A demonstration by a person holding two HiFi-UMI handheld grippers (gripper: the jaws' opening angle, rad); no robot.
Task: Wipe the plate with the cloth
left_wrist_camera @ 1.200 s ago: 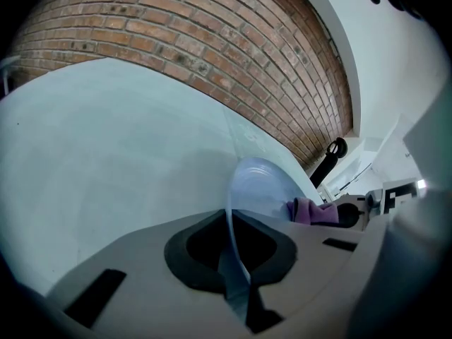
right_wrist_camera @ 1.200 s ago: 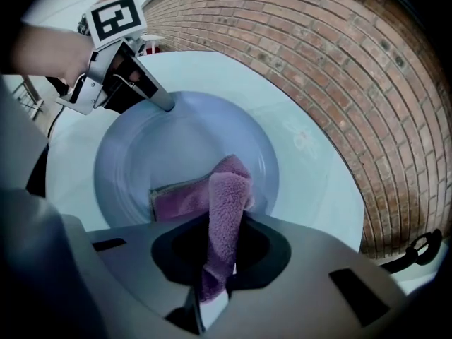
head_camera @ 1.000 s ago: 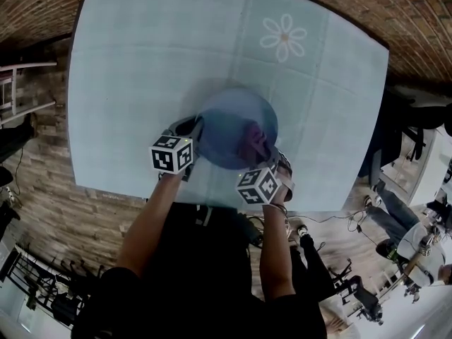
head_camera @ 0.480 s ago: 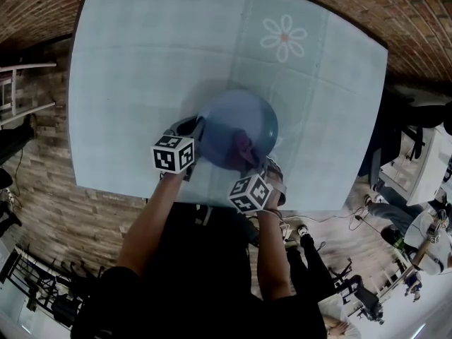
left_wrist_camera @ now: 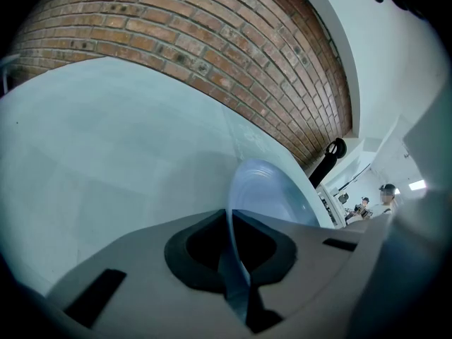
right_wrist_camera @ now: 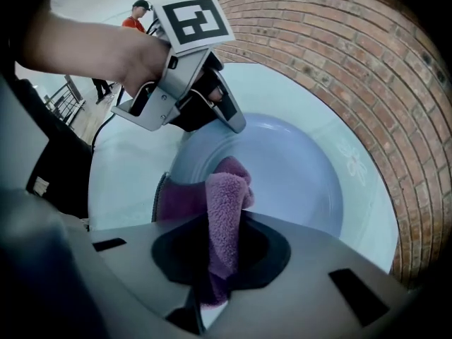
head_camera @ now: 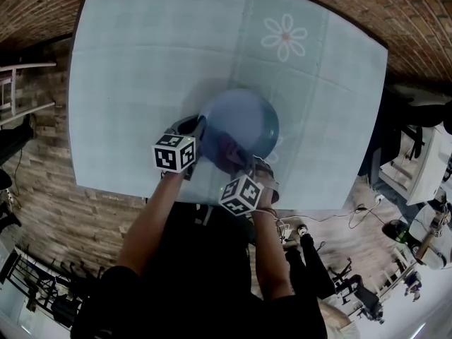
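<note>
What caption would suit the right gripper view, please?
Right gripper holds a purple cloth on the plate; left gripper clamps its rim.

A: Entry one, our left claw (head_camera: pixel 197 127)?
B: Jaws closed, nipping the rim of the plate (head_camera: pixel 247 115) edge-on between them. It points forward and down at a slant, with its marker cube (head_camera: pixel 174 154) facing up. Our left hand (right_wrist_camera: pixel 134 58) is wrapped round its grip, and our left forearm (head_camera: pixel 145 221) is bare, reaching ahead from the body.
A: Entry two, our right claw (head_camera: pixel 246 167)?
B: Jaws closed on a fold of the cloth (right_wrist_camera: pixel 224 193), which sticks out past the tips. It points steeply down. Our right forearm (head_camera: pixel 272 256) is bare too.
A: Spacing?
B: Our claws are near each other with tips apart, the left a little farther forward.
</note>
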